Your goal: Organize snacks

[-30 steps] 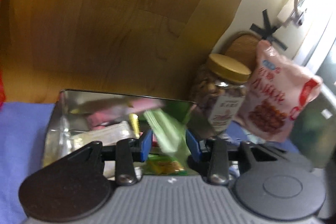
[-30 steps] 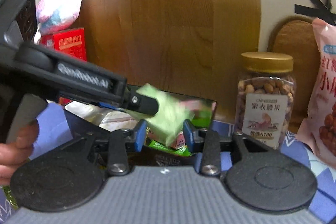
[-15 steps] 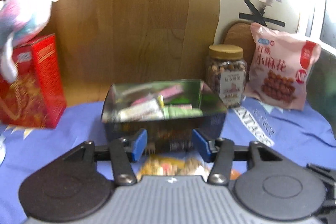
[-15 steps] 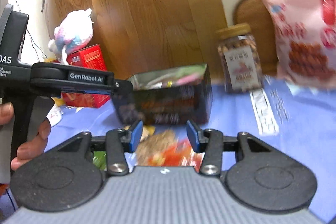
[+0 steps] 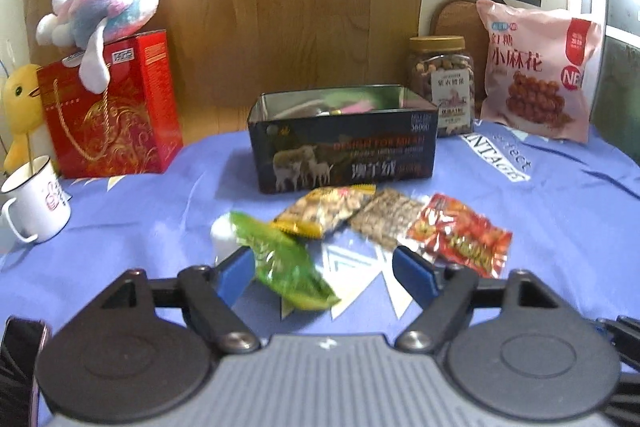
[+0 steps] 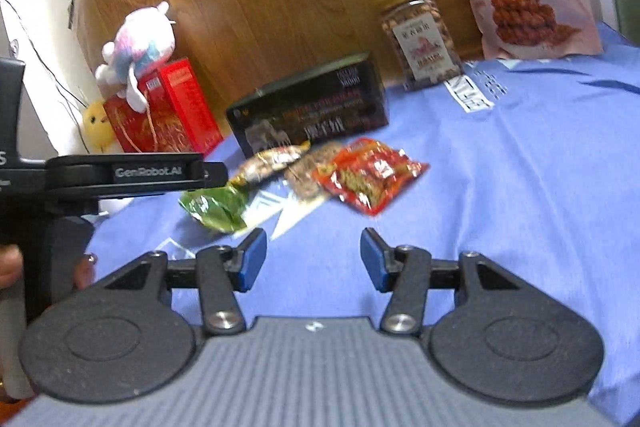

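Four snack packets [image 5: 384,223] lay on blue cloth [image 5: 540,195] before open tin [image 5: 340,151], left gripper [image 5: 324,271] jaws opening over green packet [image 5: 284,263], untouched, right gripper [image 6: 310,259] jaws opening, empty, above bare cloth.

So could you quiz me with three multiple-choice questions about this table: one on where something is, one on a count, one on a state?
1. Where is the plush toy?
A. on the red gift box
B. inside the tin
C. beside the jar

2. How many small snack packets lie loose on the blue cloth in front of the tin?
A. two
B. four
C. six

3. What state is the nut jar in?
A. tipped over
B. upright, lid off
C. upright, lid on

Answers:
1 A, it sprawls over the box's top.
2 B: green, yellow, speckled, red.
3 C, its gold cap is on.
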`<state>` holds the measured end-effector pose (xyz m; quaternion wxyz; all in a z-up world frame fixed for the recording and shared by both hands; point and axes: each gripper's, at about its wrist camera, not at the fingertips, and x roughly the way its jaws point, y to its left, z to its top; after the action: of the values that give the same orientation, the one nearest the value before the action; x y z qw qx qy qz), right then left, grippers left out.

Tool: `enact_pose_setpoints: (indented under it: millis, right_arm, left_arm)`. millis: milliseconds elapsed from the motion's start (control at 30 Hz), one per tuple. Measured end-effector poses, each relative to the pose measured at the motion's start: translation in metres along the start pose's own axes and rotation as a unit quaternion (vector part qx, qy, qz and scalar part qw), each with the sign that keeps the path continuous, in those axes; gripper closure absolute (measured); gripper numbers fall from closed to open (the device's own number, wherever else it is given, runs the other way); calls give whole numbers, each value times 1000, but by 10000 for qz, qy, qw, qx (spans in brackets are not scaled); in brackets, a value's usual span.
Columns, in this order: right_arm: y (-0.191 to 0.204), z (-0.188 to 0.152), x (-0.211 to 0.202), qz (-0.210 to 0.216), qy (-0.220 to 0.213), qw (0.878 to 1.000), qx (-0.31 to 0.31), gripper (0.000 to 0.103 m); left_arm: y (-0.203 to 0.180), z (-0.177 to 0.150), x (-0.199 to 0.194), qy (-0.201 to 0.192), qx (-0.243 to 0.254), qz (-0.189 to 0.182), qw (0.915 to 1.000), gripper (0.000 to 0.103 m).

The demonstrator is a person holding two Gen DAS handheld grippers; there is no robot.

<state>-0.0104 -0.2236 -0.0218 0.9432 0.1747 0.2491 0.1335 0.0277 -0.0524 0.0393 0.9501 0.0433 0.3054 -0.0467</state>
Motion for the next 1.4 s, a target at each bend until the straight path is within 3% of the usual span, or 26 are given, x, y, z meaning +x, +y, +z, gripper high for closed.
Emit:
enact_pose_setpoints:
  millis: [67, 233, 300, 733, 867, 1200, 1400]
  right_arm:
    - [-2, -4, 1, -40, 55, 9999, 147, 48]
    - [-5, -9, 0, -62, 131, 9992, 382, 48]
    - [-6, -10, -1, -14, 132, 9990, 427, 40]
    - [-14, -15, -8, -224, 106, 9978, 611, 33]
    - [-17, -16, -11, -200, 75, 9970, 742, 33]
    - [-15, -17, -11, -269, 65, 9970, 720, 33]
    - [-17, -19, -19, -353, 68, 9970, 682, 33]
  left_arm:
    - [1, -5, -3, -59, 33, 86, 9999, 16]
    - [4, -15, -8, -212, -13, 221, 9995, 15]
    - [7, -16, -6, -242, 41, 281, 9993, 14]
    - [2, -35, 0, 233, 210, 83, 9995, 12]
    - [3, -41, -5, 166, 172, 96, 9997, 0]
    - [7, -44, -13, 74, 199, 164, 9996, 0]
    - [3, -48, -16, -5, -69, 32, 10000, 0]
